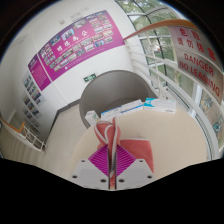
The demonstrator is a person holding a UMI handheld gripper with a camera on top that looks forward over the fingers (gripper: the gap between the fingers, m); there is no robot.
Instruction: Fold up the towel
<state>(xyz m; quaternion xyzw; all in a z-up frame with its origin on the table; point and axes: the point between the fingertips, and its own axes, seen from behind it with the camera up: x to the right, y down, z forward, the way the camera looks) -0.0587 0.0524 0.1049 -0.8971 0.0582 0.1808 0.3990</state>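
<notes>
My gripper (114,168) is clenched on the towel (111,135), a pink strip of cloth pinched between both pads (100,163) and running forward from them. Beyond the fingers I see a round white table (120,90). Farther away, pink posters (75,45) hang on the wall, and a window with red signs (195,55) is at the side. I see no containers.

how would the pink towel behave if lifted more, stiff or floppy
Probably floppy: the towel bunches and drapes beside the gripper, a thin fold seemingly pinched between its fingers. Likely light, as that small pinch seems to hold it.
</notes>
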